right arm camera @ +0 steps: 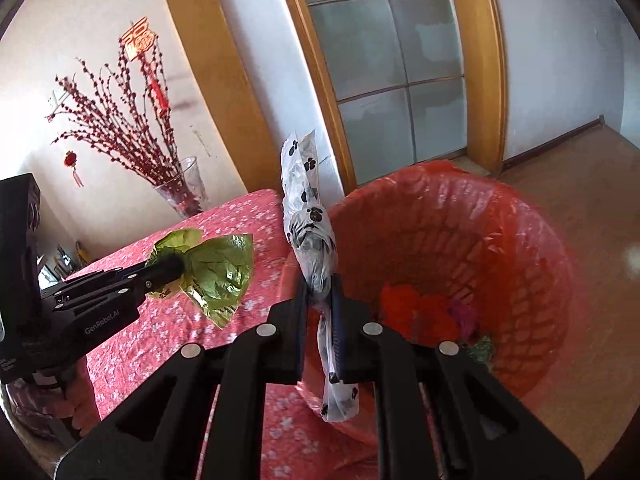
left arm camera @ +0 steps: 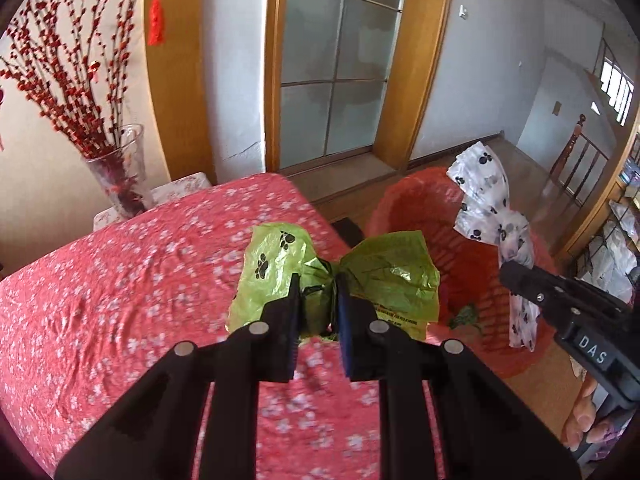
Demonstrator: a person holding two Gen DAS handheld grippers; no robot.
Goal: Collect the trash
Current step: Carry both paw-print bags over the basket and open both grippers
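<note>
- Left wrist view: the left gripper [left arm camera: 316,312] is clamped on the knotted middle of a green bag [left arm camera: 336,280] with black paw prints, so it fans out either side of the fingers like a bow. It's held up above the table [left arm camera: 120,280], near the edge, which has a red floral cloth on it.
- Same view, off to the right: the right gripper [left arm camera: 516,276] pokes in, pinching a white paw-print bag [left arm camera: 488,208] over the red bin [left arm camera: 404,200], a mesh basket with a red liner standing on the floor right beside the table. There's some green stuff at the bottom of it.
- Back left there's a glass vase [left arm camera: 120,172] with red blossom branches.
- Right wrist view: the right gripper [right arm camera: 320,316] is squeezed tight on the white bag [right arm camera: 308,220], which sticks up above the fingers and dangles below them, just at the near-left rim of the bin [right arm camera: 440,216]. Red and purple scraps sit inside.
- On the left of that view the left gripper [right arm camera: 168,270] holds the green bag [right arm camera: 216,268] over the table [right arm camera: 168,328], well clear of the bin. Vase [right arm camera: 184,188] is behind it.
</note>
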